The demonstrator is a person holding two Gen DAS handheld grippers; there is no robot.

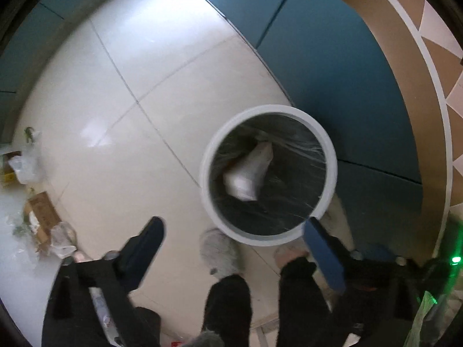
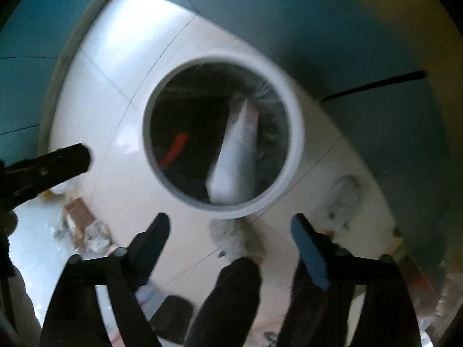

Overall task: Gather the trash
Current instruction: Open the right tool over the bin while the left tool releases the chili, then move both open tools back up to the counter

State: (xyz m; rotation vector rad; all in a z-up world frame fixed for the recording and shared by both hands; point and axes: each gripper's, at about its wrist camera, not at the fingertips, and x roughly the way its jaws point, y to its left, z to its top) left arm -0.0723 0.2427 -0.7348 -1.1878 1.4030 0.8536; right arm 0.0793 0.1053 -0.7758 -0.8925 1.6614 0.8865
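A round white trash bin with a dark plastic liner stands on the white tiled floor by a blue wall; it also shows in the right wrist view. Inside lies a white crumpled wrapper, which the right wrist view shows as a white piece beside something red. My left gripper is open and empty, held above the bin's near rim. My right gripper is open and empty above the bin's near rim. The left gripper's finger shows at the left of the right wrist view.
Loose trash lies on the floor at the left: a brown cardboard box, clear plastic bags and crumpled wrappers; the box also shows in the right wrist view. The person's grey fluffy slippers and dark trouser legs stand next to the bin.
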